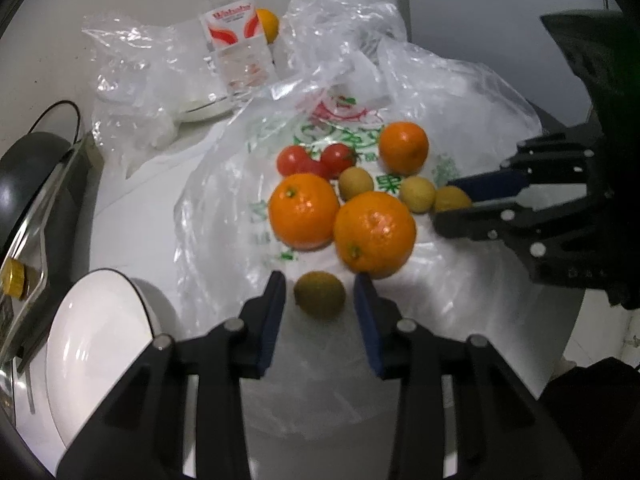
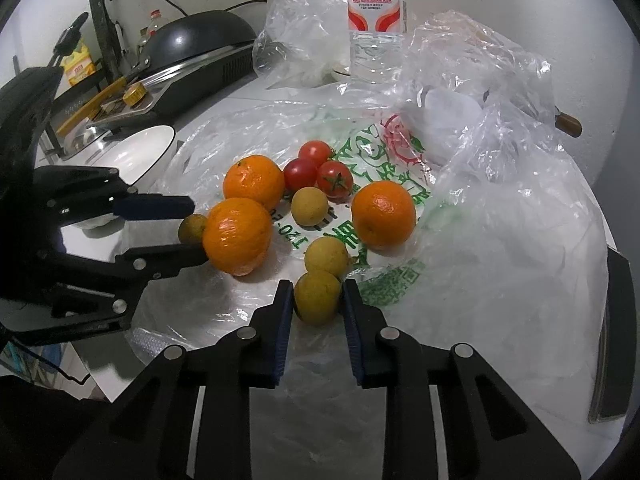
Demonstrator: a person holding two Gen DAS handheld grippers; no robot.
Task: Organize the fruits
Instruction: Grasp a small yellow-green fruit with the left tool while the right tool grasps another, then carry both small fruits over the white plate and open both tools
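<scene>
Three oranges (image 1: 304, 210), three cherry tomatoes (image 1: 338, 156) and several small yellow-brown longans lie on a printed plastic bag (image 1: 312, 128). At the bottom of the left wrist view my left gripper (image 1: 320, 280) straddles the nearest longan (image 1: 320, 294). A thin gap shows on each side of it, so the jaws are open. In the right wrist view my right gripper (image 2: 316, 286) is shut on another longan (image 2: 318, 298), both blue pads pressing its sides. Each gripper also shows in the other's view: the right gripper (image 1: 446, 202) at the right, the left gripper (image 2: 194, 230) at the left.
A white bowl (image 1: 100, 340) stands left of the bag. A water bottle (image 2: 374, 20) stands behind it, with crumpled clear bags (image 2: 480, 80) around it and a fourth orange (image 1: 268, 24) beside it. A black pan (image 2: 200, 36) on a cooker sits at the far left.
</scene>
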